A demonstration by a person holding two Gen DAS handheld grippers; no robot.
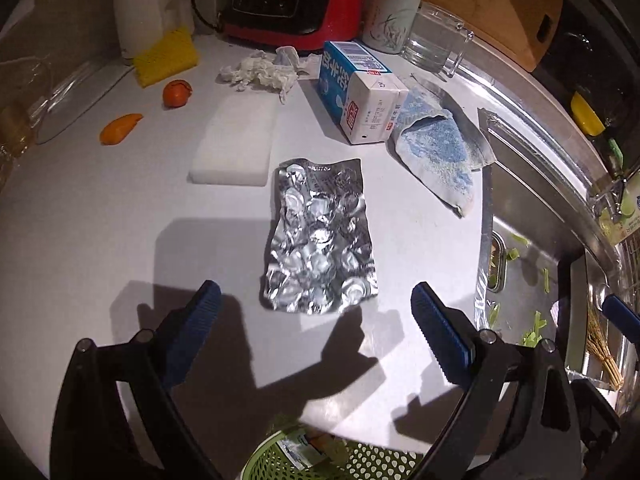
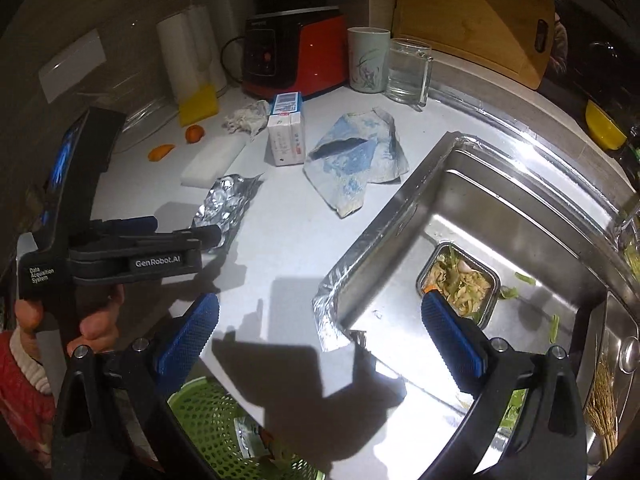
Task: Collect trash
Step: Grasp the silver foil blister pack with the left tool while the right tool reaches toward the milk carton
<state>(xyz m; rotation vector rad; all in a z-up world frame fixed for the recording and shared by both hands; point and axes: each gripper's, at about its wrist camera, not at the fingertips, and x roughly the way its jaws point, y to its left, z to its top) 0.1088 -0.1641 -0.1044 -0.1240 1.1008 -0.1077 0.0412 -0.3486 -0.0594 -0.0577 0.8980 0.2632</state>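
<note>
One foil pack [image 1: 318,236], crumpled and silver with emptied blisters, lies flat on the counter [image 1: 120,220] near its front edge, just left of the sink [image 1: 532,208]. Its long axis runs away from the left gripper [image 1: 316,300], roughly in line with the fingers. Pack sits directly ahead of that claw, near end just beyond the tips. Left jaws spread wide, holding nothing. Right gripper [image 2: 320,316] also spread and empty, over the sink corner, farther off; left is nearer. Green basket [image 1: 340,460] below the front edge. Carton [image 1: 360,96], blue cloth [image 1: 436,148], tissue [image 1: 260,74] and peels [image 1: 120,128] lie behind.
</note>
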